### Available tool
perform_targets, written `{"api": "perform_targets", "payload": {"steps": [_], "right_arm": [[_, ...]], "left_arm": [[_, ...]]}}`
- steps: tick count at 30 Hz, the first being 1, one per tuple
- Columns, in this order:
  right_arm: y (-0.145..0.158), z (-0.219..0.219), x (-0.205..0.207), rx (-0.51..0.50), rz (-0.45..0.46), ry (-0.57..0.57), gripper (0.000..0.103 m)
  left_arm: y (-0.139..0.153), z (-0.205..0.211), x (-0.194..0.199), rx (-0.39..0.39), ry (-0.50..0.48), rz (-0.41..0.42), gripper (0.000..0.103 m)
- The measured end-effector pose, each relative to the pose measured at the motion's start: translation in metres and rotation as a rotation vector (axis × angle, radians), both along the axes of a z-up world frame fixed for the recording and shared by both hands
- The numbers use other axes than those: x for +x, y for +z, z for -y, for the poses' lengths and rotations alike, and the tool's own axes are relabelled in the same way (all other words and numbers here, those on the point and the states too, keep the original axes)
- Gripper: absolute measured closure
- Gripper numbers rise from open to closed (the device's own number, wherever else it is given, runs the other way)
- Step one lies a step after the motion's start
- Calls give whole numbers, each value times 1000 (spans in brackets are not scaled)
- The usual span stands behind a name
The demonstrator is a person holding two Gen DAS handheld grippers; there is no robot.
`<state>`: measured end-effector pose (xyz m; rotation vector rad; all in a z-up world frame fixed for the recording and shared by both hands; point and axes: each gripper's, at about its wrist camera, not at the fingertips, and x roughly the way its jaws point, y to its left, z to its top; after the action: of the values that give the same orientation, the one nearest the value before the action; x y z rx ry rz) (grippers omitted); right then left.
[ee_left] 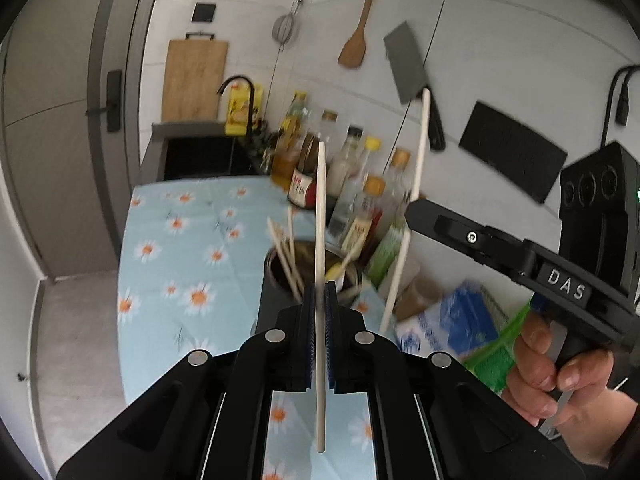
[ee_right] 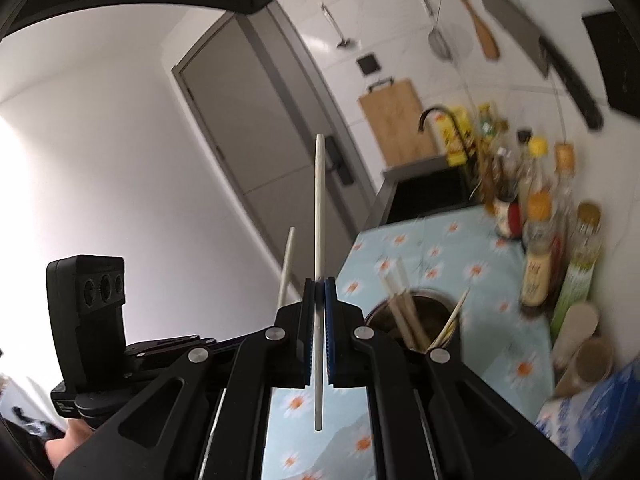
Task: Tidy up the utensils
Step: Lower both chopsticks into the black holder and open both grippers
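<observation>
My left gripper (ee_left: 320, 292) is shut on a pale chopstick (ee_left: 320, 208) that stands nearly upright between its blue pads, above a dark utensil holder (ee_left: 276, 272) with several chopsticks in it. To its right, my right gripper (ee_left: 412, 208) grips a second pale chopstick (ee_left: 420, 140), tilted slightly. In the right wrist view, my right gripper (ee_right: 319, 284) is shut on its chopstick (ee_right: 318, 200). The holder (ee_right: 416, 312) lies just beyond it to the right. The left gripper's chopstick (ee_right: 286, 268) rises at the left.
A floral blue cloth (ee_left: 180, 240) covers the counter. Several bottles (ee_left: 352, 184) crowd behind the holder, with blue and green packages (ee_left: 464, 320) to the right. A sink (ee_left: 200, 156) and faucet are at the far end. A cutting board (ee_left: 192, 80), cleaver (ee_left: 408, 64), wooden spatula and strainer hang on the wall.
</observation>
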<state>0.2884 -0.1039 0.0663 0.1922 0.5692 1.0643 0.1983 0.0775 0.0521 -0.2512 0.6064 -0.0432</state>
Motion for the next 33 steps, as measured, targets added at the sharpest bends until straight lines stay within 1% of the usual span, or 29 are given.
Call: {"api": "perform_targets", "payload": {"steps": [4,6,10,13,15,18,22,26,28,33], "right_arm": [[-2,0,20,36,14,-54,97],[-3,-1,30,54,11,-67,97],[-1,-4,46,71,32,-101,97],[-1,-9,53,64,61,-118,97],[-4,-12,58,61,67,-123,97],[-7,-16,62,68,69,-134,97],[-5,-22,62,70,108,-146,97],[-7,-31,60,17,180,-194,97],[-12,-32,60,3,200,-216,97],[-27,-35,59,-17,201,-234,97]], "left_arm": [[3,-9,19,-54,-5,56,99],[7,-9,27,-51,-7,96,99],[16,-14,40,-66,-10,181,99],[19,-17,47,-66,-25,237,99],[20,-20,50,-54,-38,301,99],[18,-22,56,-48,-59,343,99],[17,-22,57,-24,-79,415,99],[9,-22,59,5,-93,454,99],[2,-23,61,14,-75,459,99],[-20,-31,69,4,-61,440,99]]}}
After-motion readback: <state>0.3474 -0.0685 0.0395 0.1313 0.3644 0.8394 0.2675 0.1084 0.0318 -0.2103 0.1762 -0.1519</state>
